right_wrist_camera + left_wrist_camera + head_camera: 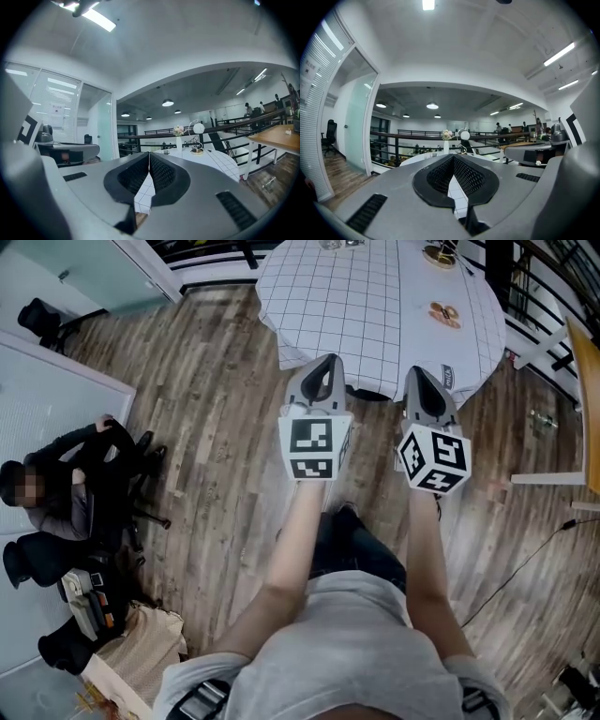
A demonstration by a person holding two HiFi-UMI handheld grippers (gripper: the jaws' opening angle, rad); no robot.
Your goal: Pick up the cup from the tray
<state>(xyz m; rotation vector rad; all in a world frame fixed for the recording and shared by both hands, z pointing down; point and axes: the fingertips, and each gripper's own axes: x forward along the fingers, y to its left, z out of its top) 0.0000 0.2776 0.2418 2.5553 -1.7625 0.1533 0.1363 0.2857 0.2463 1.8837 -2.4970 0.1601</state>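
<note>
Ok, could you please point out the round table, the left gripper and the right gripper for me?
round table [375, 306], head view, bare gridded cloth on top.
left gripper [328, 360], head view, tips of its shut jaws.
right gripper [417, 371], head view, tips of its shut jaws.

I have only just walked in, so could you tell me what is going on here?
A person holds a grey two-jaw tool in each hand, aimed at the round table with the white grid-patterned cloth. The left tool and the right tool are both shut and empty, short of the table. Nothing has been picked up yet.
</note>
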